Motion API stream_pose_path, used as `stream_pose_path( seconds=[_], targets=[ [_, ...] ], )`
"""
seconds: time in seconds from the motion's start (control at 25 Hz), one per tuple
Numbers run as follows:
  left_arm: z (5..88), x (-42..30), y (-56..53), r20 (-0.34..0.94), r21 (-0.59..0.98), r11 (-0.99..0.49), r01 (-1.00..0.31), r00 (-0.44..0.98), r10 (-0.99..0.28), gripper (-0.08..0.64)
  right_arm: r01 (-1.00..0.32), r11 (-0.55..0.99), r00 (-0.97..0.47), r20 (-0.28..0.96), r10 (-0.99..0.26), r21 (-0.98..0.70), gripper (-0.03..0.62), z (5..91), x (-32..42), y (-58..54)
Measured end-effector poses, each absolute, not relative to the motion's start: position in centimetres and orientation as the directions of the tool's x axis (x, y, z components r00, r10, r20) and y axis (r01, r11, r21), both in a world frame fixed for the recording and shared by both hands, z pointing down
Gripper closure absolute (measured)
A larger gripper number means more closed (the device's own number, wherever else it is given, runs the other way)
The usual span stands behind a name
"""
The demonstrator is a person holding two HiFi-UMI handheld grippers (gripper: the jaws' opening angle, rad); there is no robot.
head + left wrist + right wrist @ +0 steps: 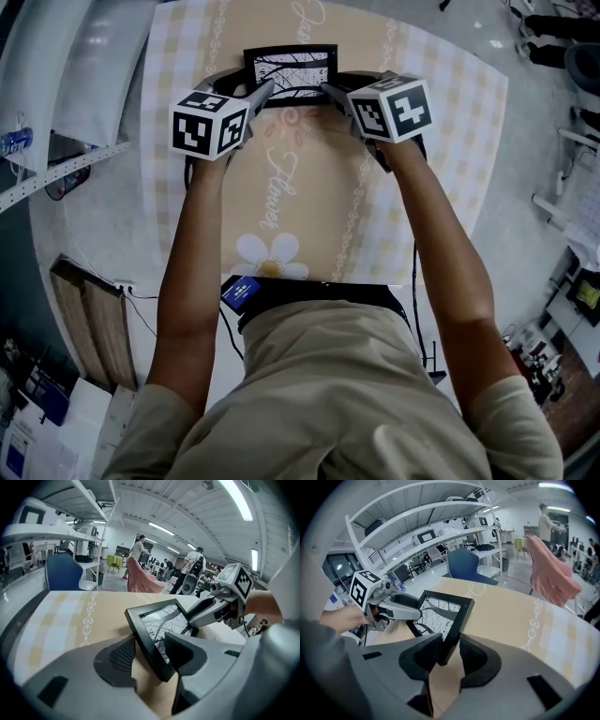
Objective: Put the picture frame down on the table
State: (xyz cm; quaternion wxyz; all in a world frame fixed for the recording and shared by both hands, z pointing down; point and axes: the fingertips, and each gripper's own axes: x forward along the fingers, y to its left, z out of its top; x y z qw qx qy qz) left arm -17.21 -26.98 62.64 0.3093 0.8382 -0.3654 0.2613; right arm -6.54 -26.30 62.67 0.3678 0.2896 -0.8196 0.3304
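A black picture frame (290,69) with a branch print stands tilted over the far part of the table (422,187), which wears a beige flowered cloth. Both grippers hold it. My left gripper (259,94) is shut on the frame's left edge; in the left gripper view the frame (159,623) passes between the pads (123,657). My right gripper (335,95) is shut on the right edge, and in the right gripper view the frame (440,616) sits between its jaws. The frame's lower edge is hidden, so I cannot tell whether it touches the cloth.
White shelving (422,522) and a blue chair (63,573) stand beyond the table's far side. A pink draped cloth (553,564) and people (138,550) are further off. The cloth (281,202) between the frame and my body lies flat.
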Motion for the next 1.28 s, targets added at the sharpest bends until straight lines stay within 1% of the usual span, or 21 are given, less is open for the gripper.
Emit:
stream_pose_path(
  seconds=[0.08,0.32,0.48,0.64,0.76,1.08,1.16,1.28],
  targets=[
    [62.9,-17.3,-27.1,0.677,0.295,-0.544,-0.786,0.574,-0.461,0.380,-0.721,0.628,-0.540,0.806,-0.243,-0.294,0.471,62.8,-6.6,-26.5],
    [63.1,-17.4,-27.1,0.687,0.268,-0.532,-0.803,0.547,-0.479,0.373,-0.704,0.687,-0.476,0.837,-0.270,-0.179,0.457,62.9,-6.8,-26.5],
    [63.3,-17.7,-27.2,0.714,0.122,-0.548,-0.827,0.457,-0.531,0.367,-0.693,0.716,-0.425,0.850,-0.311,-0.084,0.454,63.1,-7.1,-26.9],
    [62.8,-17.9,-27.2,0.718,0.053,-0.547,-0.835,0.413,-0.560,0.369,-0.701,0.709,-0.408,0.861,-0.305,-0.081,0.449,63.2,-7.0,-27.0],
    [61.6,-18.4,-27.4,0.707,0.022,-0.547,-0.837,0.400,-0.583,0.380,-0.708,0.700,-0.421,0.853,-0.308,-0.096,0.454,62.5,-6.9,-26.8],
    [55.3,-19.0,-27.1,0.609,0.085,-0.532,-0.842,0.467,-0.641,0.399,-0.692,0.708,-0.516,0.782,-0.349,-0.141,0.462,56.7,-7.6,-26.5],
    [52.9,-18.8,-26.9,0.569,0.105,-0.532,-0.840,0.489,-0.661,0.408,-0.681,0.716,-0.549,0.752,-0.365,-0.150,0.477,54.4,-7.7,-26.4],
    [48.9,-18.5,-26.3,0.509,0.119,-0.544,-0.831,0.521,-0.685,0.449,-0.661,0.734,-0.594,0.705,-0.387,-0.154,0.509,50.8,-7.7,-26.0]
  ],
)
